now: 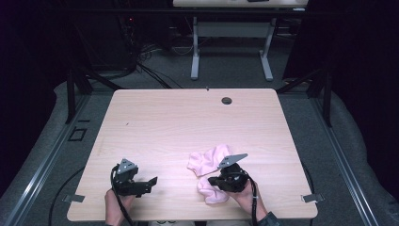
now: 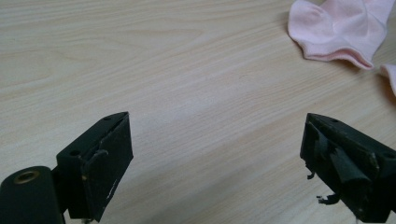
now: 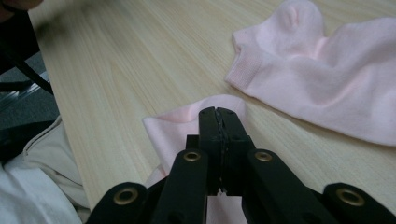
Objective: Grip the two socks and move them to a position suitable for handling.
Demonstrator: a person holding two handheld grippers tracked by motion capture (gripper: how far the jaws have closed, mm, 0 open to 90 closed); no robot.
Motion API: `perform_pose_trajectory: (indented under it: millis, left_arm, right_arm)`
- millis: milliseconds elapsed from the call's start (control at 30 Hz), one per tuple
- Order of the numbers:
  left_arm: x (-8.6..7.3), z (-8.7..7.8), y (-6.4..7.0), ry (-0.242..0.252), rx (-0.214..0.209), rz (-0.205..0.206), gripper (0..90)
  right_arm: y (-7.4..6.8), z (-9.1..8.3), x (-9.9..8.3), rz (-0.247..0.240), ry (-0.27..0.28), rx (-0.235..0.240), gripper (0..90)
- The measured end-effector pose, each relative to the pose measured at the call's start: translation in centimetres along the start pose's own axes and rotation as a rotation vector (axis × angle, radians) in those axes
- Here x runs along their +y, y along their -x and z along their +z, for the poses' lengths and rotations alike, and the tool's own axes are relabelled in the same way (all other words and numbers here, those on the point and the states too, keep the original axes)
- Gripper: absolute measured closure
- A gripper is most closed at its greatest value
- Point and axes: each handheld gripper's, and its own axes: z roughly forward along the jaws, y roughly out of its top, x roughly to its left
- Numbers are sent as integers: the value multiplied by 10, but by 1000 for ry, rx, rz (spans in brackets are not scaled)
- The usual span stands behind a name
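High view: 2 pink socks (image 1: 210,165) lie near the table's (image 1: 188,117) front edge.

Left gripper view: the left gripper (image 2: 215,154), jaws wide apart, hovers beside them.

Right gripper view: the right gripper (image 3: 218,122) pinches the nearer sock (image 3: 175,128); lift slowly so the fabric holds.

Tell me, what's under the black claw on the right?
Under the right claw lies a pink sock on the wooden table. Its jaws are closed together over the sock. They cover the cloth beneath, so whether they pinch it cannot be seen. A second pink sock lies beside it.
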Motion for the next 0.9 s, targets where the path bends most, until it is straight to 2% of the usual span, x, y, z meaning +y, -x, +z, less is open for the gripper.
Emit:
perform_pose_trajectory:
  millis: [367, 400, 433, 467, 500, 567, 600, 633, 700, 733, 767, 800, 867, 900]
  left_arm:
    - [2, 8, 12, -8, -20, 17, 142]
    - [3, 8, 15, -7, -24, 13, 148]
    - [3, 9, 16, -7, -30, 16, 148]
    - [5, 10, 19, -7, -39, 11, 153]
    - [7, 10, 21, -9, -43, 12, 159]
    - [12, 12, 28, -15, -63, 28, 193]
    - [18, 16, 37, -16, -103, 33, 228]
    - [18, 16, 37, -16, -103, 33, 256]
    - [25, 25, 49, -49, -138, 67, 273]
    - [31, 35, 64, -95, -160, 125, 315]
    - [31, 35, 64, -95, -160, 125, 334]
    - [33, 42, 73, -119, -160, 133, 334]
    - [37, 50, 83, -140, -201, 150, 361]
    - [39, 53, 88, -151, -207, 155, 370]
  right_arm:
    - [5, -8, -3, 26, 23, -5, 895]
    - [4, -9, -4, 22, 12, -16, 803]
    - [4, -9, -4, 22, 12, -16, 803]
    - [4, -9, -5, 22, 2, -24, 753]
    - [5, -10, -6, 29, -3, -41, 740]
    - [6, -13, -10, 45, -6, -60, 674]
    - [7, -16, -15, 56, -23, -84, 659]
    - [7, -16, -15, 56, -23, -84, 659]
    - [9, -13, -18, 55, -45, -84, 619]
    - [9, -10, -20, 50, -80, -89, 594]
    - [9, -10, -20, 50, -80, -89, 594]
    - [9, -8, -21, 52, -82, -94, 583]
    - [8, -4, -23, 44, -100, -108, 565]
    - [8, -4, -23, 39, -106, -117, 567]
